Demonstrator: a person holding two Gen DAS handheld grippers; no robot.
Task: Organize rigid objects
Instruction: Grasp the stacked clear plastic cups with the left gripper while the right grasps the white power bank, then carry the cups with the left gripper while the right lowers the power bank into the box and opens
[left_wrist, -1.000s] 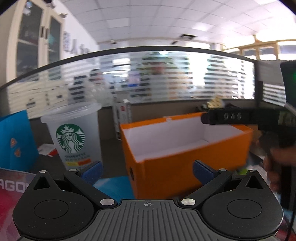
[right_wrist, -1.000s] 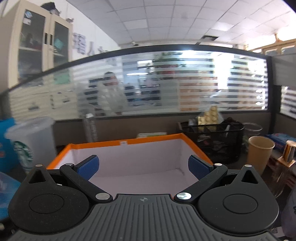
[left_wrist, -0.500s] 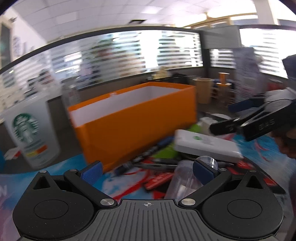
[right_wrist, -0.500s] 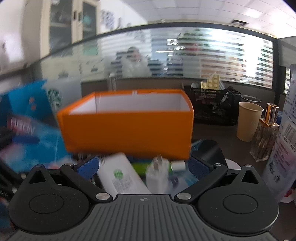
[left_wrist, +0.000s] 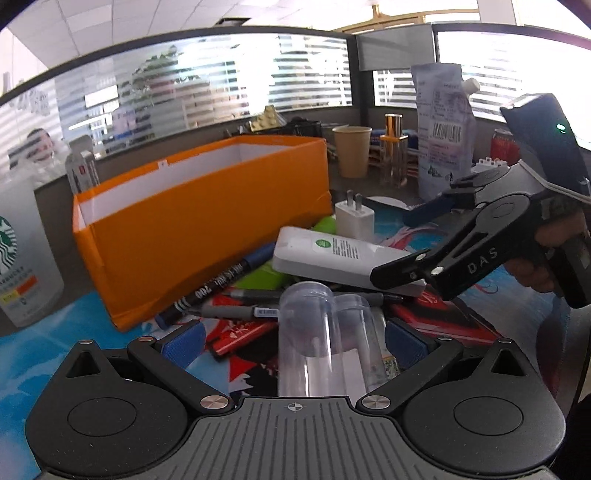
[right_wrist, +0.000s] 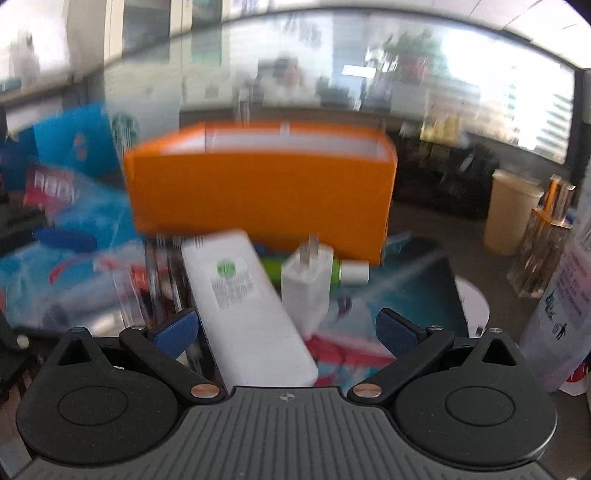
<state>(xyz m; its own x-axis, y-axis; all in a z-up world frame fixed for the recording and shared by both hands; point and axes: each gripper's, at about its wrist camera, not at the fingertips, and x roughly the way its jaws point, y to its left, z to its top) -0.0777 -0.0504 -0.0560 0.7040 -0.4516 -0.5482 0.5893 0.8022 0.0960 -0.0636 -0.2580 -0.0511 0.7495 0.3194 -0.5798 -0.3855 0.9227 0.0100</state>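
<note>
While both pairs of jaws stand wide apart and hold nothing, we judge ourselves at the reach-in step, choosing a first piece from the heap. Our left gripper frames a clear plastic tube at lower centre of its view; our right gripper hangs over the white power bank, with the white plug adapter just beside it. The orange box, open-topped, fills centre-left behind the heap and looks the likely destination. Next we would settle on one item and close on it squarely. Markers lie tangled under the power bank, and a Starbucks cup stands at the left edge.
</note>
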